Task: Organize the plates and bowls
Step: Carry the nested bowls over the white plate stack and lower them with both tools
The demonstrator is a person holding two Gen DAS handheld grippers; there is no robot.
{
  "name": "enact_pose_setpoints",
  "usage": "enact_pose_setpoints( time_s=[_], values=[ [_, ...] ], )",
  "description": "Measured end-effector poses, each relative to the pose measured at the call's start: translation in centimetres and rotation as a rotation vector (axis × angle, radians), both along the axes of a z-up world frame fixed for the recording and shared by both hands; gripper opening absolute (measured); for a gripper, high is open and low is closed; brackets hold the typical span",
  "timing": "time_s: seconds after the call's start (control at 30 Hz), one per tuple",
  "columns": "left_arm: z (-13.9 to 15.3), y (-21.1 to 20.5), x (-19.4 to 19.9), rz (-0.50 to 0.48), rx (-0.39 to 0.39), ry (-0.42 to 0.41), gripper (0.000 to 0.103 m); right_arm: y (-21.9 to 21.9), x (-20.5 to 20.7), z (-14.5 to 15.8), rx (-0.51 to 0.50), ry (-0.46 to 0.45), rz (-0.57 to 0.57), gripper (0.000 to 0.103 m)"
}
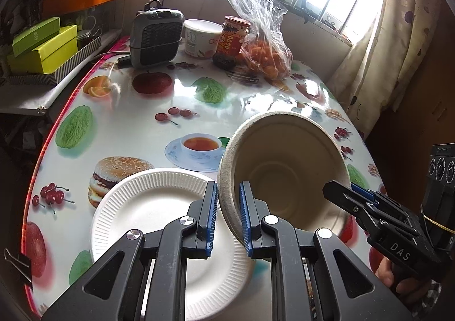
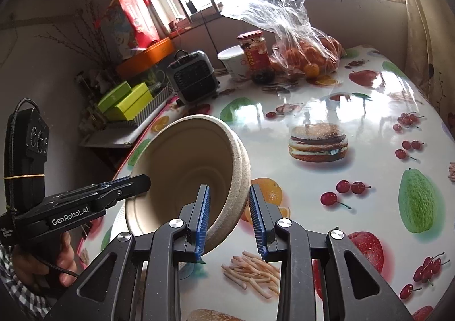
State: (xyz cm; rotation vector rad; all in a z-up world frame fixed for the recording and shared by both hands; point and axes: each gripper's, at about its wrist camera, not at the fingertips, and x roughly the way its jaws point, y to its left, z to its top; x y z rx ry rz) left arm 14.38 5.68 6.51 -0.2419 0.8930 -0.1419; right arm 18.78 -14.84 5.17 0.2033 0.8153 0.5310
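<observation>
A beige paper bowl (image 1: pixel 284 167) is held tilted above the table, its opening toward both cameras. My left gripper (image 1: pixel 228 218) is shut on the bowl's left rim. My right gripper (image 2: pixel 229 224) straddles the opposite rim of the bowl (image 2: pixel 184 176), its jaws wider than the wall and its right pad (image 2: pixel 257 221) clear of it. The right gripper (image 1: pixel 352 193) also shows in the left wrist view, and the left gripper (image 2: pixel 133 183) in the right wrist view. A white ribbed paper plate (image 1: pixel 159 215) lies flat on the table below the bowl.
The table (image 1: pixel 128 110) has a glossy fruit-print cloth. At its far end stand a small grey heater (image 1: pixel 155 36), a white tub (image 1: pixel 200 37), a red-lidded jar (image 1: pixel 231 39) and a plastic bag of oranges (image 1: pixel 264 56). Green boxes (image 1: pixel 42 47) sit on a shelf at left.
</observation>
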Motion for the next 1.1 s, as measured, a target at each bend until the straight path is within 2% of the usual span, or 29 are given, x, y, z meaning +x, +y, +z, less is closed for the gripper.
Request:
enact_pose_setpoints(
  time_s=[0.7, 1.1],
  values=[
    [-0.6, 6.8, -3.6, 0.141, 0.002, 0.012, 0.016, 7.5, -1.5, -1.2, -0.013, 0.044, 0.148, 0.028],
    [-1.8, 8.8, -4.9, 0.181, -0.012, 0.038, 0.016, 9.7, -1.9, -2.1, -0.027, 0.070, 0.189, 0.028]
  ],
)
